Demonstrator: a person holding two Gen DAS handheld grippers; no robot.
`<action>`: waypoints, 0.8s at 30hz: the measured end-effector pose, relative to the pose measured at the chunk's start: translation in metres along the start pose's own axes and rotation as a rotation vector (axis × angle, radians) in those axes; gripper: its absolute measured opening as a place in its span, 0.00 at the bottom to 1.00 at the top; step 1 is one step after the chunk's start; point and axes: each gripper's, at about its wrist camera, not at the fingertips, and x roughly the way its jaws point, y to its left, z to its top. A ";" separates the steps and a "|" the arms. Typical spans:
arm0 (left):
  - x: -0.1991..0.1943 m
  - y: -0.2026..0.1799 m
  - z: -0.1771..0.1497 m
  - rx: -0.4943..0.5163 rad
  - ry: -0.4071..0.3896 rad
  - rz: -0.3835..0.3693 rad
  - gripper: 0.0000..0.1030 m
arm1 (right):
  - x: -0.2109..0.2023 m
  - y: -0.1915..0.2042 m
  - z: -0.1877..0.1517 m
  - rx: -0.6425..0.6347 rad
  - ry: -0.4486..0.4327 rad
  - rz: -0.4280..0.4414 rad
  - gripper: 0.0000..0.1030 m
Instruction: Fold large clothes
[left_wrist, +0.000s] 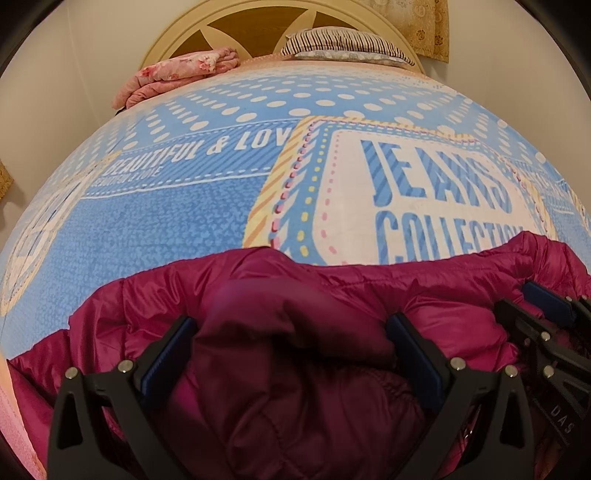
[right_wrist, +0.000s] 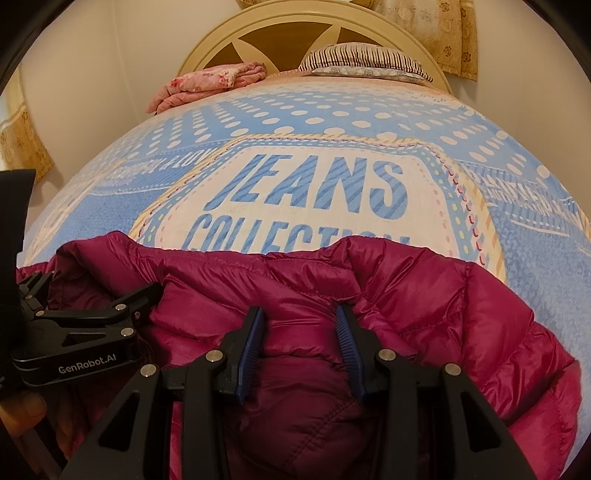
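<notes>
Magenta puffer jacket (left_wrist: 295, 369) fills the near foreground of both wrist views, bunched at the near edge of the bed (left_wrist: 166, 229). Both pairs of tongs bear on it. On the left tongs (left_wrist: 291, 332) the jaws stand wide with a thick fold of quilted fabric bulging up between the blue pads; whether the pads press on it cannot be told. On the right tongs (right_wrist: 300, 325) the jaws are closer together and a ridge of the jacket sits clenched between the pads. The two tools lie just beside each other, each showing at the edge of the other's view.

No containers show. Beyond the jacket's far hem the blue bedspread (right_wrist: 314, 184), printed "JEANS COLLECTION" and dotted white, lies flat and bare up to the headboard (right_wrist: 288, 33). There a folded pink floral blanket (right_wrist: 207, 85) and a striped pillow (right_wrist: 365, 61) rest. Yellow curtains (right_wrist: 443, 40) hang behind the headboard's right side.
</notes>
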 end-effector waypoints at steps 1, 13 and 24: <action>0.000 0.000 0.000 0.000 0.000 0.000 1.00 | 0.001 0.004 0.003 -0.033 0.024 -0.016 0.42; -0.014 0.008 0.003 -0.009 -0.012 -0.055 1.00 | -0.030 -0.007 0.012 -0.022 0.046 0.051 0.64; -0.169 0.077 -0.085 -0.055 -0.242 -0.173 1.00 | -0.184 -0.059 -0.097 0.045 -0.047 0.131 0.70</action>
